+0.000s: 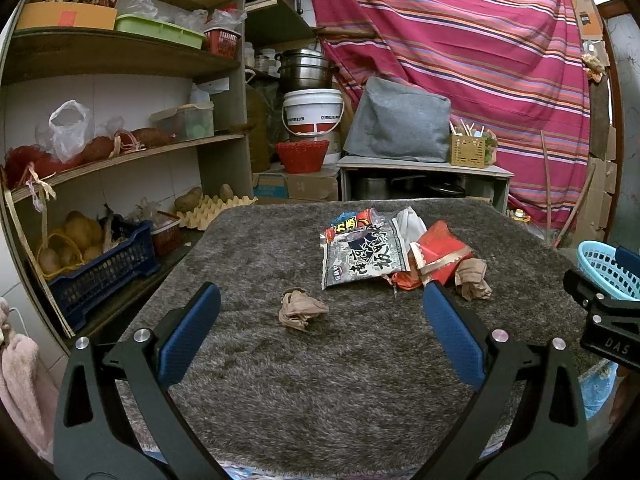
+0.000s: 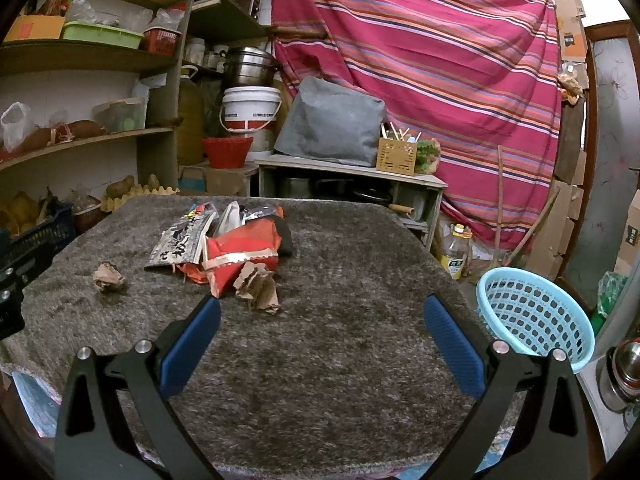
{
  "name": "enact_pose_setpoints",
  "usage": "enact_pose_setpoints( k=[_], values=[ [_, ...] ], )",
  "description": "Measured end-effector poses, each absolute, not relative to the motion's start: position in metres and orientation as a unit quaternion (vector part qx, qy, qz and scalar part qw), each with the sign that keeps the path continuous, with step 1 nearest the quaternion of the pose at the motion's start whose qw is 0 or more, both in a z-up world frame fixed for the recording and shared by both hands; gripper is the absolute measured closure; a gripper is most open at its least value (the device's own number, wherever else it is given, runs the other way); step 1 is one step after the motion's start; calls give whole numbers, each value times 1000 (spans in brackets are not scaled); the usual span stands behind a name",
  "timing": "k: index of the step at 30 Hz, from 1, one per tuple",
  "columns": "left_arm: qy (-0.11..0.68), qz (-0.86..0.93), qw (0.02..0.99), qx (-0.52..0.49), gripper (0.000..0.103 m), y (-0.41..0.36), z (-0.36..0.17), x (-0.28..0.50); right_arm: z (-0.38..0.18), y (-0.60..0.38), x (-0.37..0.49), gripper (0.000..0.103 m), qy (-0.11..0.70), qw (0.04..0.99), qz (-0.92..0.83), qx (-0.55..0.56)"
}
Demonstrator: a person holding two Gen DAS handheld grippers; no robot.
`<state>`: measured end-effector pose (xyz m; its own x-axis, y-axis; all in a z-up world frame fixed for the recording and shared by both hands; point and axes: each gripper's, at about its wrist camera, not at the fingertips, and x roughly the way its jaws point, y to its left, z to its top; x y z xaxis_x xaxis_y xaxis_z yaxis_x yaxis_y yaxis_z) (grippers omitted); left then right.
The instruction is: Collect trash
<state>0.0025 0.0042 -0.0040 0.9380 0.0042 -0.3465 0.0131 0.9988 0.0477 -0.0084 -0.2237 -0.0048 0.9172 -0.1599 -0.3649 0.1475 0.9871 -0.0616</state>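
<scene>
while both grippers' fingers gape wide, two paper wads (image 1: 301, 313), several wrappers (image 1: 362, 254) lie.

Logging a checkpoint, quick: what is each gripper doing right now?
Left gripper: open, holding nothing.
Right gripper: open, holding nothing.

R gripper (image 2: 320, 332) jaws wide apart over rug (image 2: 340, 380); wrappers (image 2: 224, 248) ahead-left, basket (image 2: 532, 312) right.

Blue basket (image 1: 600, 266) cut off at frame edge, wrappers (image 2: 224, 220) overlapping
</scene>
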Motion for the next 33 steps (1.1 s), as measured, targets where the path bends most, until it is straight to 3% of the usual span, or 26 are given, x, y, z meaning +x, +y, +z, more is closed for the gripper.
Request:
enact_pose_setpoints(
  k=[23,33],
  values=[
    [177,-2,984,25,5,10,-4,4,-5,-227,-4,4,181,979,-94,-30],
    [208,21,978,9,5,40,19,72,42,-252,45,4,184,978,-93,-23]
  ],
)
